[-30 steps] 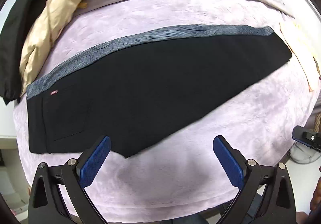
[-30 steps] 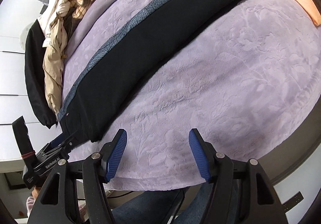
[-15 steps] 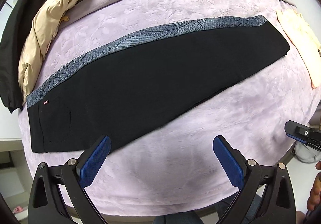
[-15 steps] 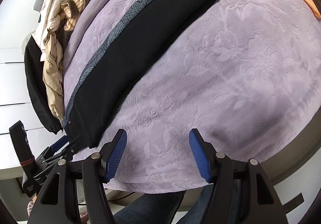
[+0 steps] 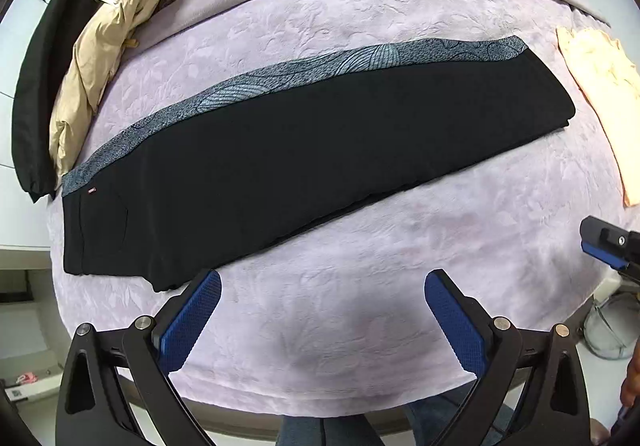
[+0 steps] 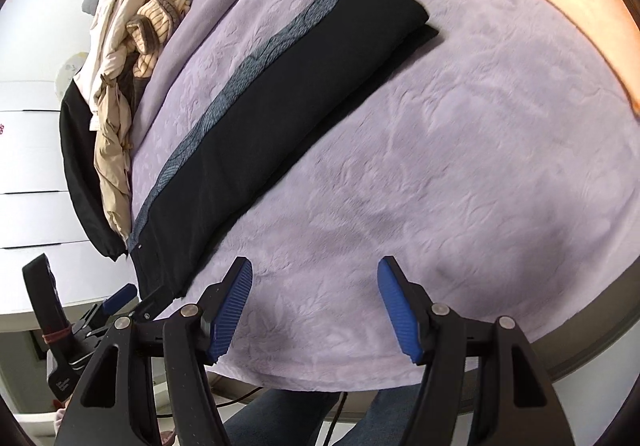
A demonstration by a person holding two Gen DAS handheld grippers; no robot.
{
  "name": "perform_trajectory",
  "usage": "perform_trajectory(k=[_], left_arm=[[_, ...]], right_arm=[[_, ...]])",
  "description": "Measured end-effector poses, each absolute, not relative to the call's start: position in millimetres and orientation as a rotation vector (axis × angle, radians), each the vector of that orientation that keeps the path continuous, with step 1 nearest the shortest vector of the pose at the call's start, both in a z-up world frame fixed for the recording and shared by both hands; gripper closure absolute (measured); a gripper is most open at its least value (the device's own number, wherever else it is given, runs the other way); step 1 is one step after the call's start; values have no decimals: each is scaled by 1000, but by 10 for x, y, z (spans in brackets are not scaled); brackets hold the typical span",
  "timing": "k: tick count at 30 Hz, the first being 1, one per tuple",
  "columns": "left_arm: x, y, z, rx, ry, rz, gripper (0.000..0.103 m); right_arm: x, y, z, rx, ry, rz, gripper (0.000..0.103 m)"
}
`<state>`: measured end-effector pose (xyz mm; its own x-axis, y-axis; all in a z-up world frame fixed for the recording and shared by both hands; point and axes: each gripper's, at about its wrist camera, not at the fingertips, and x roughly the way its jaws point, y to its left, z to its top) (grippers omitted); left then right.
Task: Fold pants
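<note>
Your left gripper (image 5: 322, 316) hangs open over the lilac bed cover (image 5: 360, 246) near its front edge, nothing between its 2 blue pads. The black pants (image 5: 304, 150) lie just beyond, folded lengthwise, waistband toward the left edge. Your right gripper (image 6: 316, 304) is open and empty too. Only its view shows the lower leg (image 6: 372, 86) peeking out beneath the upper one.

Pants (image 5: 312, 150) lie on the blanket (image 5: 340, 306), clothes pile (image 5: 120, 26) behind them.
</note>
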<state>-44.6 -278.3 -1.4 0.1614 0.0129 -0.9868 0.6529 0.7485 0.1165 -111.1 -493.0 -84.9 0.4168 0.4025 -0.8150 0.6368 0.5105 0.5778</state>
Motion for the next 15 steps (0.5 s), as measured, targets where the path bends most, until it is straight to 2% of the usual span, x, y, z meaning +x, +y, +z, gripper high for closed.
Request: perform_trajectory(k=[15], left_arm=[[-377,-3331,-73,607,1371,-472,1]], right_arm=[[-869,-5976,-799,1149,1050,-247,34]])
